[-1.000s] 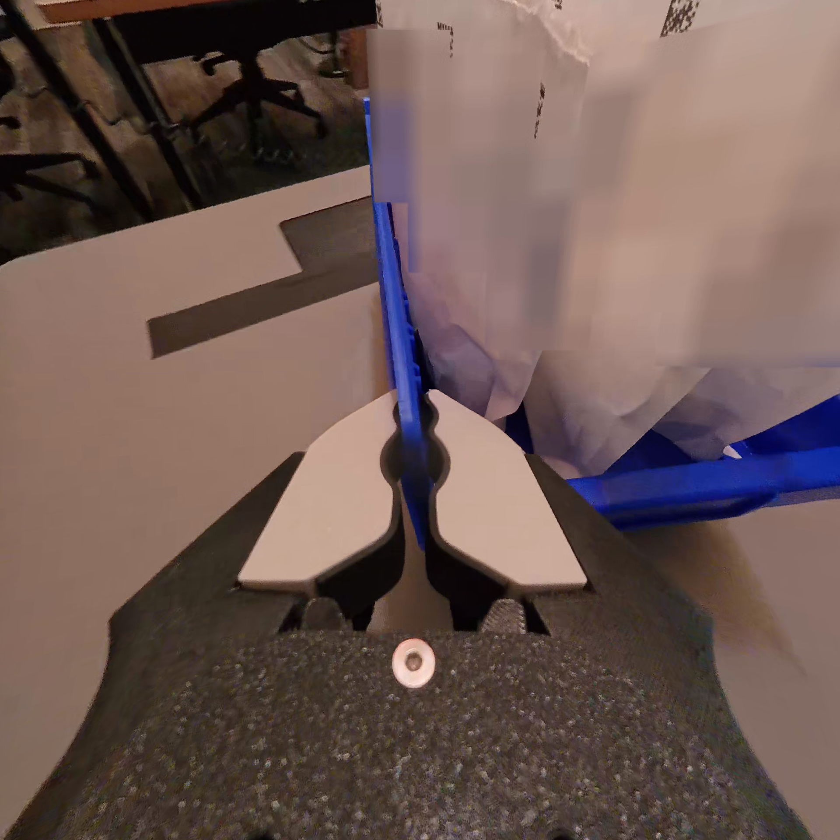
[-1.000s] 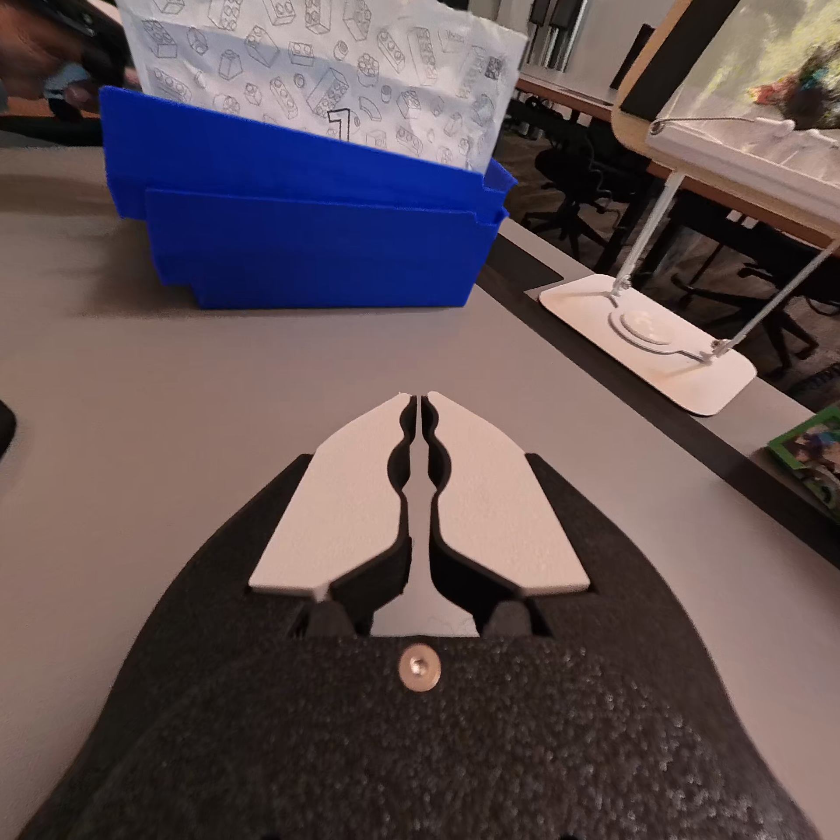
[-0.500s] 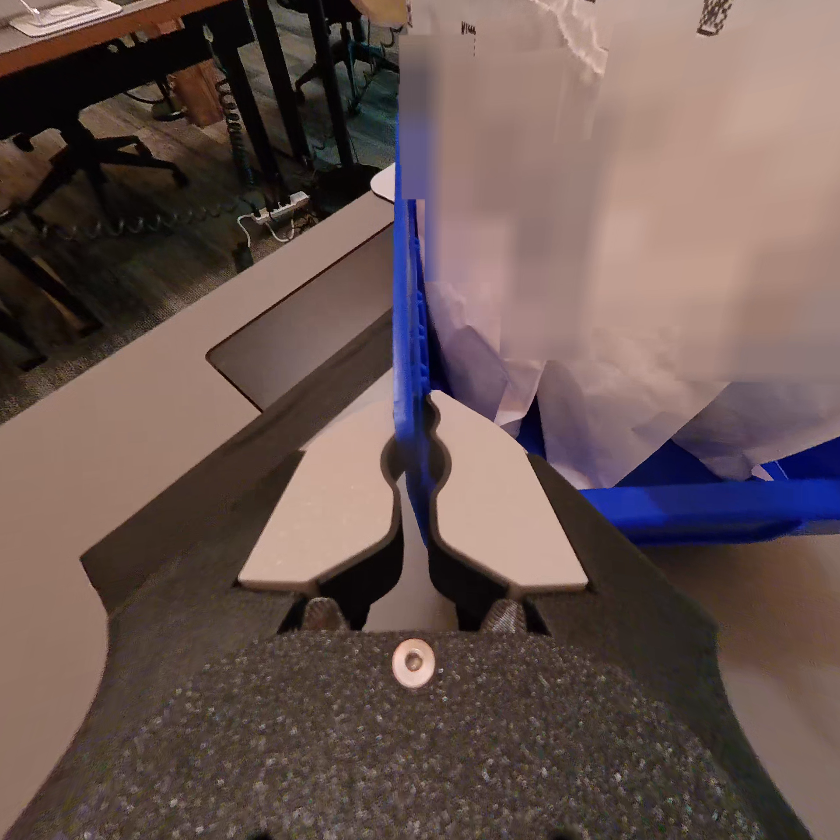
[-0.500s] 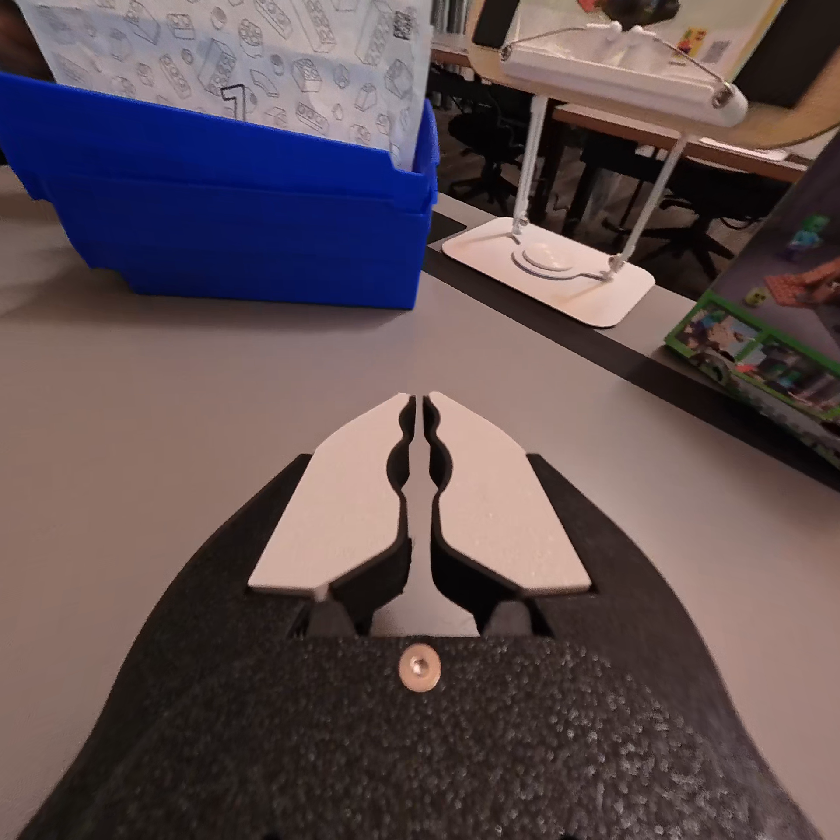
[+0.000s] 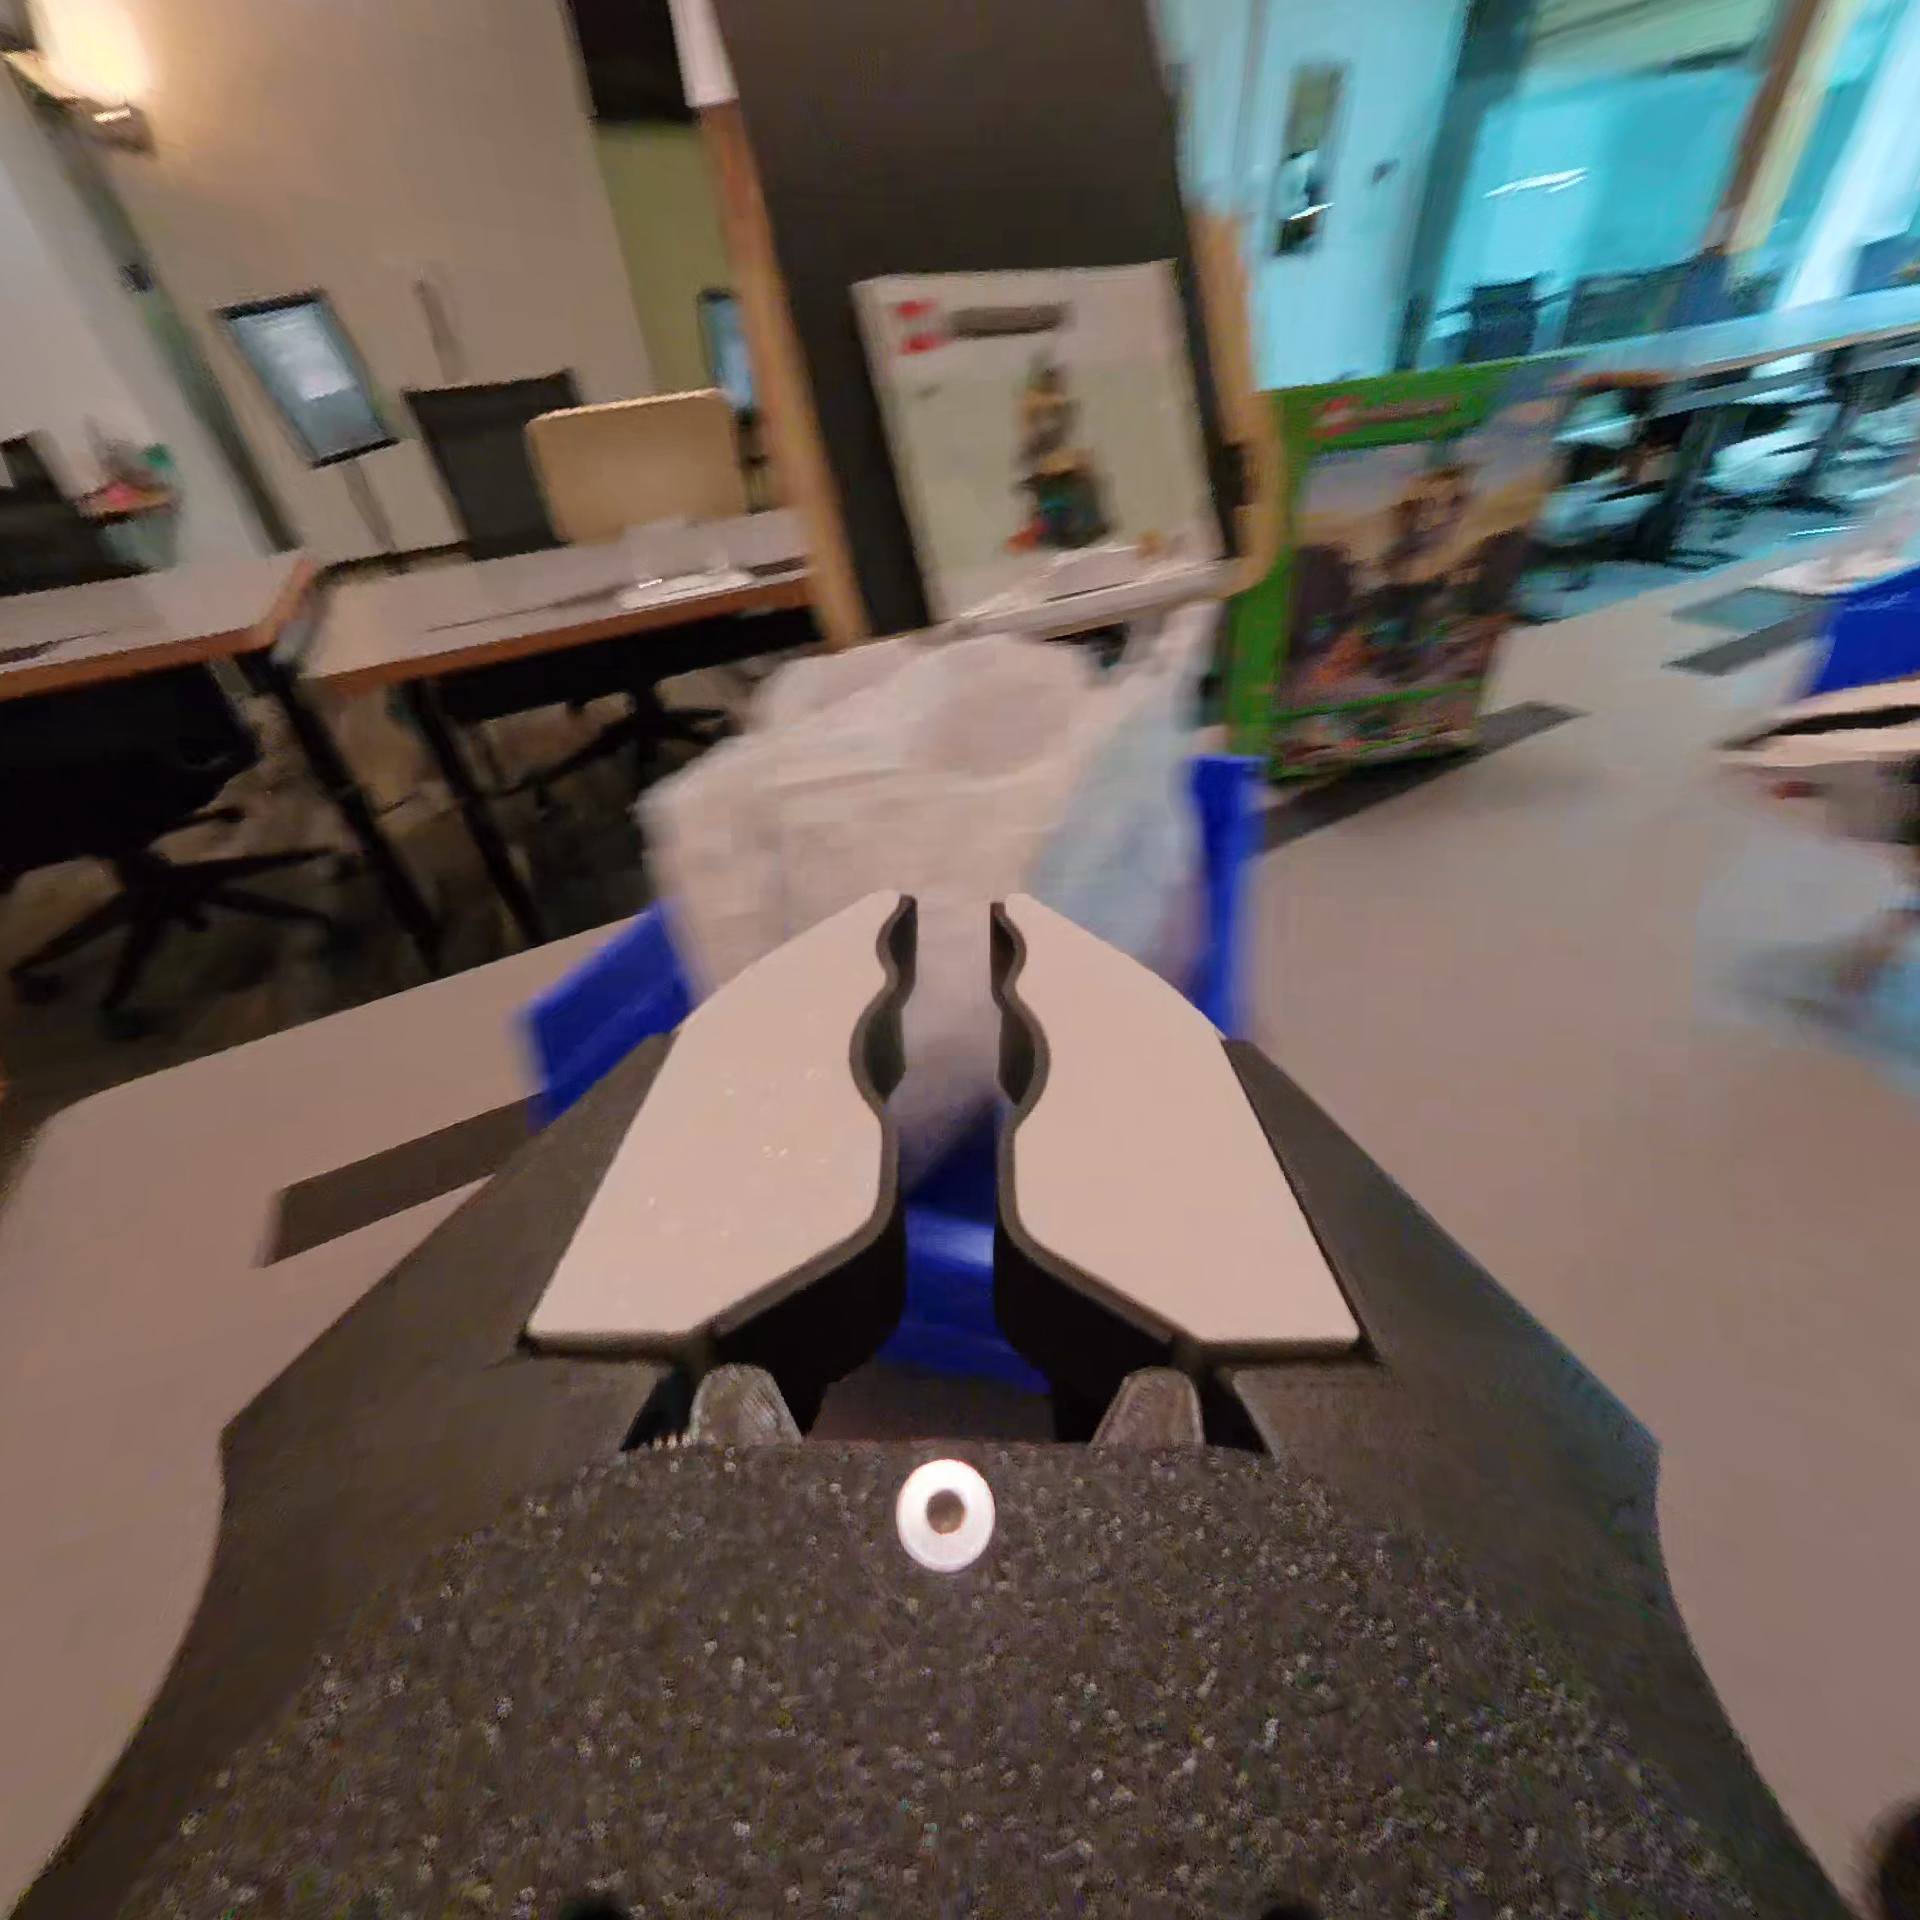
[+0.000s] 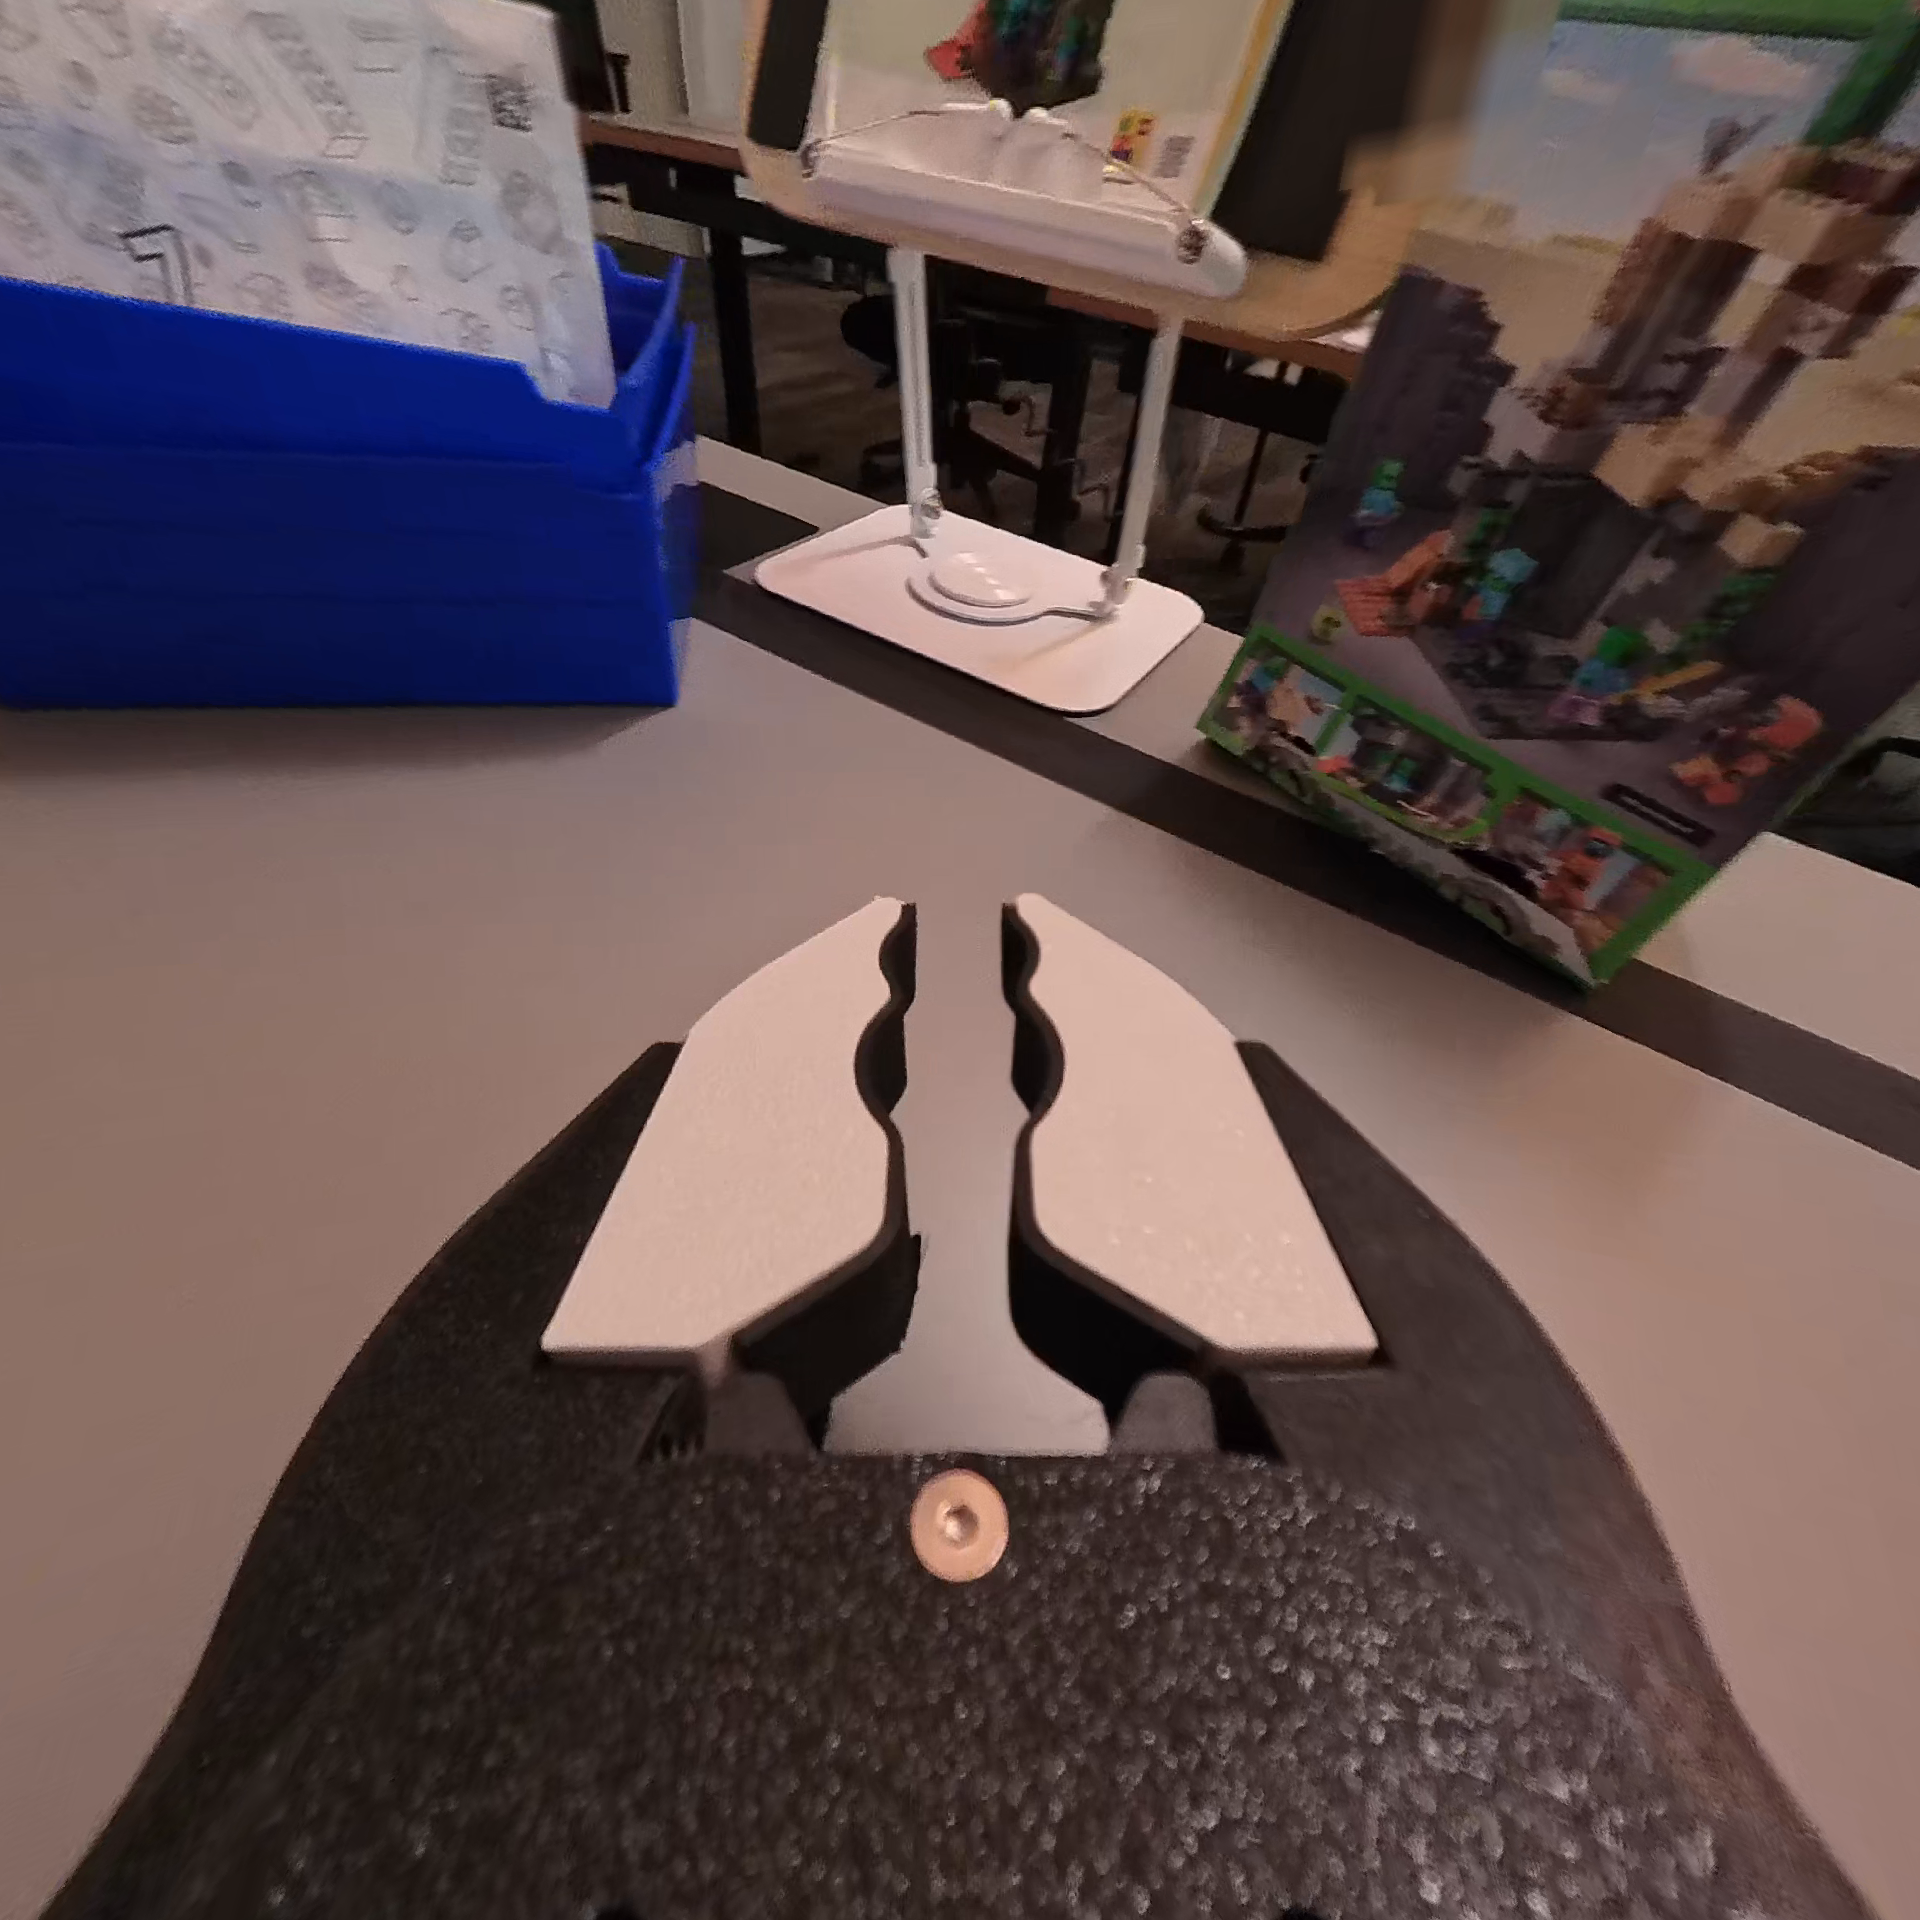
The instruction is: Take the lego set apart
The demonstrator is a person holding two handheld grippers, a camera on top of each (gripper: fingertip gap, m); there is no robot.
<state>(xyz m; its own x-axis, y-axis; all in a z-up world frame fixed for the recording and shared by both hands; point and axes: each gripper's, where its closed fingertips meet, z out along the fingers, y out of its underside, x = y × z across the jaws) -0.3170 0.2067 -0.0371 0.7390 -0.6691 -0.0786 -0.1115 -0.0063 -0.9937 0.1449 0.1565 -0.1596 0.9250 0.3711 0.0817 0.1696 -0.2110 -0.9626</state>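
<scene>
Left gripper (image 5: 951, 914): jaws slightly apart, nothing between them; it hangs above the near end of the bin, and the picture is smeared by motion.
Right gripper (image 6: 958, 914): jaws slightly apart, empty, low over the bare table (image 6: 416, 935).
Bin (image 6: 312, 540): blue plastic, on the table; in the right wrist view it stands well ahead and to the left of the right gripper; in the left wrist view it lies just past and below the left fingers (image 5: 748, 1132), seen end-on.
Bags (image 6: 281, 208): white paper printed with brick outlines, standing upright in the bin and rising above its rim; in the left wrist view they are a crumpled white blur.
Lego box (image 6: 1621, 582): green-edged, upright on the far part of the table, right of the stand; also seen in the left wrist view beyond the bin.
Stand (image 6: 987, 613): white, flat base on the table between bin and box, two thin legs holding up a booklet (image 6: 1039, 83).
Built lego set: not to be made out in either view.
Background: desks and office chairs beyond the table edge.
</scene>
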